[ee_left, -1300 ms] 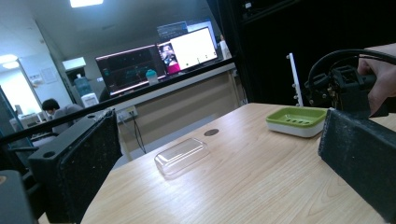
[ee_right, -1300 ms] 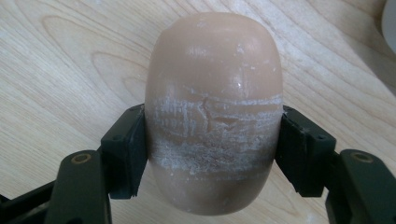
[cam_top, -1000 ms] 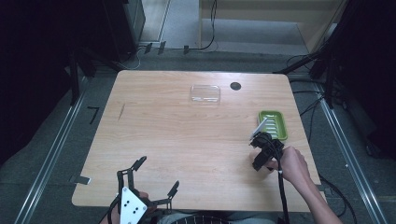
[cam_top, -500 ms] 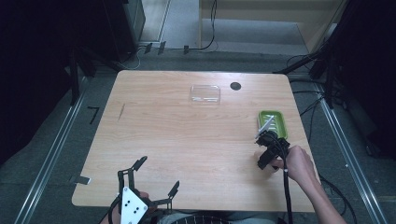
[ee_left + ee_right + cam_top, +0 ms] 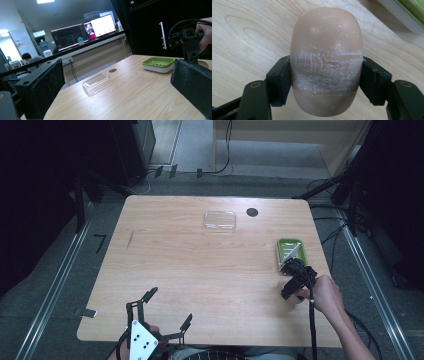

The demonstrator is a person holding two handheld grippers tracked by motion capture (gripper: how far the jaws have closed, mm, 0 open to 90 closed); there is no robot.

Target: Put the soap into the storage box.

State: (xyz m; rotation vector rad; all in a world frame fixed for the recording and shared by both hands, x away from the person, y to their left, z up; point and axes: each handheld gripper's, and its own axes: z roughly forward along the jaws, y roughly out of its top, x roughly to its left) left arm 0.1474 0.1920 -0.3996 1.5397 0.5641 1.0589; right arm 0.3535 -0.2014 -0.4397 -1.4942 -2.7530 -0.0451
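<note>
My right gripper [image 5: 325, 82] is shut on a tan oval bar of soap [image 5: 325, 62], its black pads pressing both sides, just above the wooden table. A green soap dish [image 5: 289, 251] with a white base lies near the table's right edge, and my right gripper [image 5: 295, 272] hovers at its near end. In the left gripper view the dish [image 5: 158, 63] sits under that same gripper [image 5: 190, 45]. My left gripper [image 5: 167, 309] rests at the near left edge, open with nothing between its jaws.
A clear plastic lid [image 5: 219, 221] lies at the far middle of the table [image 5: 200, 270], with a small black disc [image 5: 252, 212] to its right. Cables trail off the right side. Dark stands and rails flank the table.
My right gripper has carried the soap a little to the right, closer to the green dish. The left gripper has stayed still.
</note>
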